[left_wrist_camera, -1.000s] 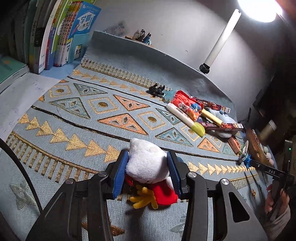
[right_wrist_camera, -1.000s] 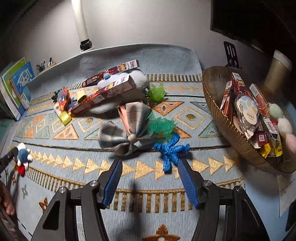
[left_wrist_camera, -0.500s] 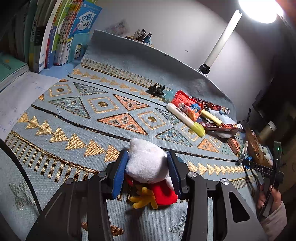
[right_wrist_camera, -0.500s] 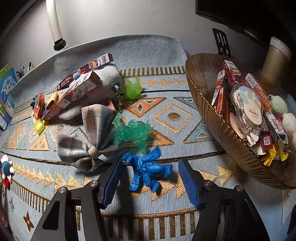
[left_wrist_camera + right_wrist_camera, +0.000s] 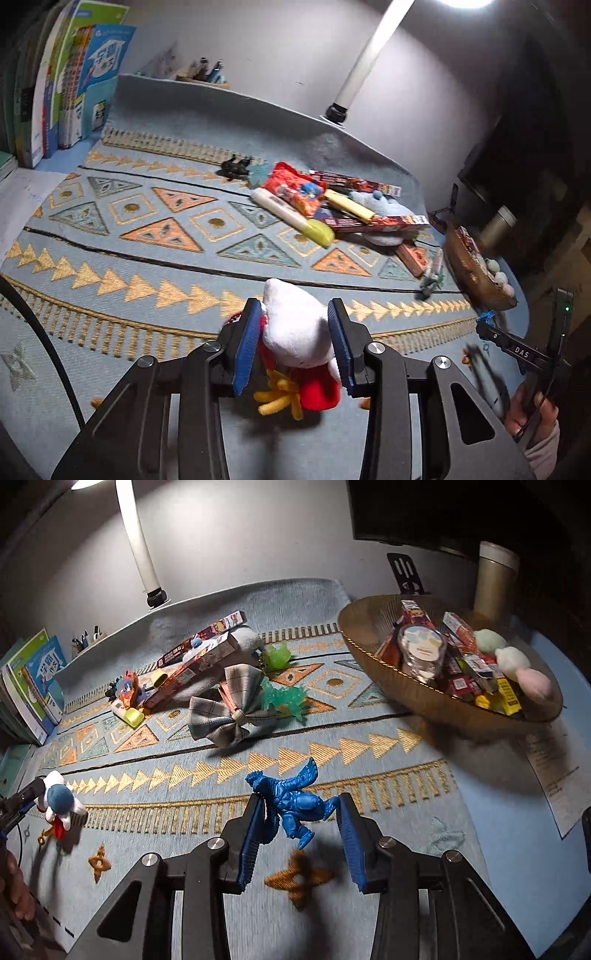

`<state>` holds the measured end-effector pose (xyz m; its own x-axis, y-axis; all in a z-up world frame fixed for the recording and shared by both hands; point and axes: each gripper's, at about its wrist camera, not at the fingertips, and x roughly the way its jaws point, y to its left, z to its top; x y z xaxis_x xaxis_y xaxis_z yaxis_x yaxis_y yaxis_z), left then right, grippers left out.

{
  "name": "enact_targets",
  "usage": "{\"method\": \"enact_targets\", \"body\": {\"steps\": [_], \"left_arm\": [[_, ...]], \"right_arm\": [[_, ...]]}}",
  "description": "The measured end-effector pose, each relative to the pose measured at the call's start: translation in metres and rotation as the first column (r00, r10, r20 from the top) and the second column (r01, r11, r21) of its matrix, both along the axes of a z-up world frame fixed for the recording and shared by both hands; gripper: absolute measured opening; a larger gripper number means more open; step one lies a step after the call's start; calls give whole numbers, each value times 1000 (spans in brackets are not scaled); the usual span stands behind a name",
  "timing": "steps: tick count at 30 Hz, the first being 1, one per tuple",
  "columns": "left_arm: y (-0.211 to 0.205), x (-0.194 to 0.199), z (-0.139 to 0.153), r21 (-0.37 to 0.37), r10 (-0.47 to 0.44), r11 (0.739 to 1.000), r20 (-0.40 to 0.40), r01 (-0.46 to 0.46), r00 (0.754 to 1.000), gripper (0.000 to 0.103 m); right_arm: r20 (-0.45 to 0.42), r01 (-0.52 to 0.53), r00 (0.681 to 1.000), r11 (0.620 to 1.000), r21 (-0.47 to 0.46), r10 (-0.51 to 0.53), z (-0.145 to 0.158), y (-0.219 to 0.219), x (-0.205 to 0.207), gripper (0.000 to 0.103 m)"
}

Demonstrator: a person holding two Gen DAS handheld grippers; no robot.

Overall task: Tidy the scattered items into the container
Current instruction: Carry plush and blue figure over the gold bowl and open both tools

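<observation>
My left gripper (image 5: 293,310) is closing, its blue pads pressed on a white plush toy (image 5: 291,328) with red and yellow parts, raised off the patterned cloth (image 5: 155,236). The right wrist view shows the same plush (image 5: 59,797) at far left. My right gripper (image 5: 301,799) is also closing, with a blue monster figure (image 5: 291,801) caught between its pads above the cloth, its shadow underneath. The brown bowl (image 5: 424,698) stands at the right, piled with snack boxes and soft balls.
On the cloth lie a plaid bow (image 5: 229,709), two green translucent figures (image 5: 284,698), snack boxes (image 5: 199,657) over a grey plush, a yellow highlighter (image 5: 295,218) and a red packet (image 5: 295,188). Books (image 5: 74,92) stand far left, a lamp post (image 5: 365,55) behind, a cup (image 5: 495,579) beyond the bowl.
The right gripper moved over the blue figure, closed on it and raised it. The left gripper squeezed the plush tighter and lifted it off the cloth, swinging toward the bowl side.
</observation>
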<state>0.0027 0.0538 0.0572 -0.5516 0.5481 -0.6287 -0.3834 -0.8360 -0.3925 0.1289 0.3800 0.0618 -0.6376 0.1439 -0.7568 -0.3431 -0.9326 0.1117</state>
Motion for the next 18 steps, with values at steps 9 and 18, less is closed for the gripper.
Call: {"method": "enact_targets", "body": {"steps": [9, 18], "left_arm": [[107, 21, 58, -20, -271, 962, -98, 271, 957, 29], [29, 22, 16, -124, -33, 992, 44, 38, 998, 67]], "right_arm": [[-143, 112, 985, 991, 69, -101, 60, 58, 46, 39], [-121, 19, 992, 997, -81, -29, 24, 62, 48, 39]]}}
